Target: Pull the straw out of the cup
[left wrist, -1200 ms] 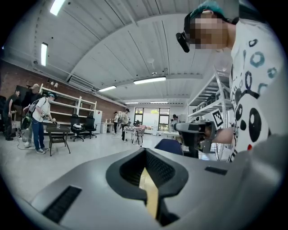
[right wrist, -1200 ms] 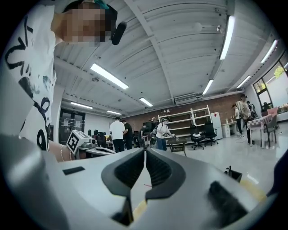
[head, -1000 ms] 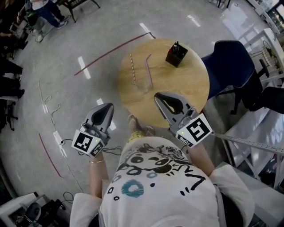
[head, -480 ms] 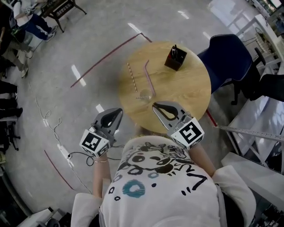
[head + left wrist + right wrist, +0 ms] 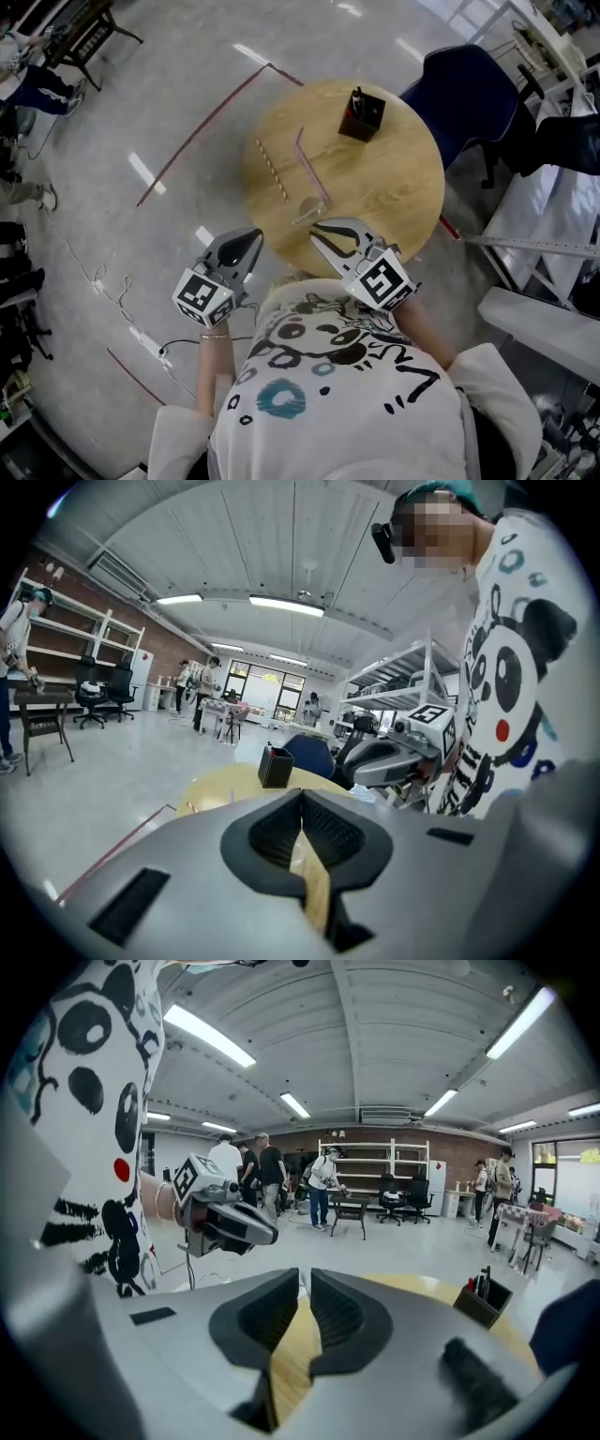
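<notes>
Straw (image 5: pixel 312 167): pink, lying flat on a round wood table (image 5: pixel 394 187), running from 12 o'clock down toward 6. Its near end meets a clear cup (image 5: pixel 308 210); can't tell if the tip sits inside.

R gripper (image 5: pixel 320 228) is over the table's 6 o'clock edge. Its jaws are all but pressed together, w/ a thin slit between the tips and nothing in it. The cup is just beside its tip, at approx 11 o'clock.

L gripper (image 5: pixel 255 235) is off the table, over the floor at the table's 8 o'clock. Its jaws are pressed together and empty.

A striped paper straw (image 5: pixel 272 171) lies at the pink one's 9 o'clock, near it but apart. A black pen holder (image 5: pixel 362 114) stands upright at the table's 12 o'clock, well apart from the cup. A blue chair (image 5: pixel 469 80) is at 2 o'clock, beside the table. A red tape line (image 5: pixel 202 131) crosses the grey floor at 10 o'clock, and a cable (image 5: pixel 94 281) trails at 8 o'clock. The R gripper view shows people and shelving far behind.
</notes>
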The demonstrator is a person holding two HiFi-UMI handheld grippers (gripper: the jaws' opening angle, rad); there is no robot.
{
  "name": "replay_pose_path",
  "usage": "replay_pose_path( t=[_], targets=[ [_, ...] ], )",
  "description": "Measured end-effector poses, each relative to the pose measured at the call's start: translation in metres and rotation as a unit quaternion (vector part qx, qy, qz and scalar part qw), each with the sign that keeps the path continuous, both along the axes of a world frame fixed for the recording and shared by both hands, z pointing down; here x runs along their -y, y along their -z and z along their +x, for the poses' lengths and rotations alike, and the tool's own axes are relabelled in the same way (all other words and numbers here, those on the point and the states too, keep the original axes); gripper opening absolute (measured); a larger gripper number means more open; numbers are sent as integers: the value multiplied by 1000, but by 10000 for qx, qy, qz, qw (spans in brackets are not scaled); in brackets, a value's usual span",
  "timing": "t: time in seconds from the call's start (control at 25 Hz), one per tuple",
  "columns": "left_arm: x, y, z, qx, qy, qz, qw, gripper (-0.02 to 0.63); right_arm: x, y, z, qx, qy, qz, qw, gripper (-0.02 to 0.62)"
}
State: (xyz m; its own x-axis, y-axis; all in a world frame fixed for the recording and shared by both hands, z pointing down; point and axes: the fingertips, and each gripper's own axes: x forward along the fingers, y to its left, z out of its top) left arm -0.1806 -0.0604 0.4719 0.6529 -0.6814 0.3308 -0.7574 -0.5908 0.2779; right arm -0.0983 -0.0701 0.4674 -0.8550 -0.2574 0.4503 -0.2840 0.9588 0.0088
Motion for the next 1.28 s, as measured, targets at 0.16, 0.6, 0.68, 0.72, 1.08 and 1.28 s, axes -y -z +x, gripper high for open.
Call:
replay_pose_path(
  t=[0.16, 0.6, 0.68, 0.72, 1.08, 1.28],
  targets=[
    [7, -4, -2, -105, -282, -56, 9995, 15, 2, -16, -11, -263, -105, 175, 9994, 31],
    [14, -21, -2, -313, -879, -264, 9953, 15, 19, -54, -28, -930, -424, 613, 9929, 114],
    [15, -23, -1, -343, -933, -275, 9947, 15, 21, -61, -29, -1041, -471, 622, 9915, 114],
    [16, -23, 0, -357, -956, -276, 9944, 15, 21, -64, -28, -1086, -500, 623, 9909, 114],
    [20, -26, 5, -292, -1073, -314, 9933, 15, 29, -59, -23, -1018, -868, 629, 9890, 41],
    [21, -18, 15, -299, -1065, -242, 9936, 15, 30, -34, -16, -661, -946, 523, 9919, 40]
  ],
)
